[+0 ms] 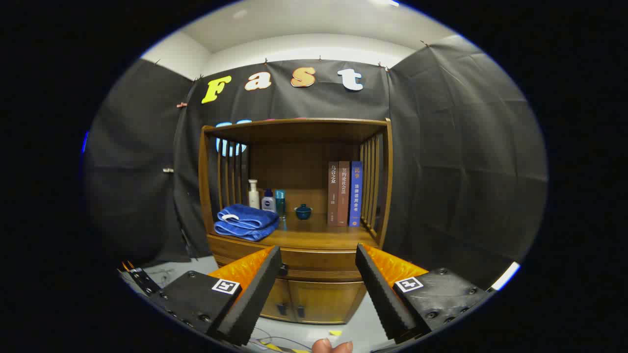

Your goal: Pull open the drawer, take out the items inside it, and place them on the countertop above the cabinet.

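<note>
Gripper [318, 257] held off from the cabinet [294, 220], fingers spread wide, nothing between them. Drawer [319, 264] sits shut straight ahead, seen in the gap between the fingers, just under the countertop [319, 238]. Its front runs crosswise, side to side, facing the gripper. Small dark knob [283, 269] shows beside the left finger. Judging: approach forward, slightly left.

The cabinet [314, 264] is warm brown wood. On its shelf lie a folded blue towel [245, 221], a white bottle [253, 194], a dark teal cup [303, 211], and two brown books [338, 193] beside a blue one [356, 193]. The gripper [318, 264] has black ribbed pads backed in orange.
</note>
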### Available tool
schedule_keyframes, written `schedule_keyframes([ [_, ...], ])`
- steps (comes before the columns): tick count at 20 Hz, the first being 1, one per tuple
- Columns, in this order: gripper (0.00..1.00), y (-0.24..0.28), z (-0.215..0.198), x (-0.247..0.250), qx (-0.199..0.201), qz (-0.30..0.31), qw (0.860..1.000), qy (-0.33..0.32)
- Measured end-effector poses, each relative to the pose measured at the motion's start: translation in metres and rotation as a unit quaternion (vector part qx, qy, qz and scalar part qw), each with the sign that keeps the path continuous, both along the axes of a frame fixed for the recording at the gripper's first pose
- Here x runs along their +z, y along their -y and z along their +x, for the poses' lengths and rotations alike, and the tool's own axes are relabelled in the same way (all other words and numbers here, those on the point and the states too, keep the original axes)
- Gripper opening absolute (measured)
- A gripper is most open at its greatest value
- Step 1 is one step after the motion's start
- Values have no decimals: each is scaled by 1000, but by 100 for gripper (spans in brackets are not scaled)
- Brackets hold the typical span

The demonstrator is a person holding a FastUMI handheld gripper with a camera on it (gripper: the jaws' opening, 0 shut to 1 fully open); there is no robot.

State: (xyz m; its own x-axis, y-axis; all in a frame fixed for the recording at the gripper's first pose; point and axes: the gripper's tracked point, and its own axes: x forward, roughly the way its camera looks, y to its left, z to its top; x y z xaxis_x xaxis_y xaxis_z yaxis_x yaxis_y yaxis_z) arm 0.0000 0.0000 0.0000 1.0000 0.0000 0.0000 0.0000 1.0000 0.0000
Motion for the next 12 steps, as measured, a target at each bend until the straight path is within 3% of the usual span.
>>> schedule_keyframes([
  [4,99,0,-9,7,-7,27,999,21],
  [12,99,-8,-19,15,-7,14,1000,14],
])
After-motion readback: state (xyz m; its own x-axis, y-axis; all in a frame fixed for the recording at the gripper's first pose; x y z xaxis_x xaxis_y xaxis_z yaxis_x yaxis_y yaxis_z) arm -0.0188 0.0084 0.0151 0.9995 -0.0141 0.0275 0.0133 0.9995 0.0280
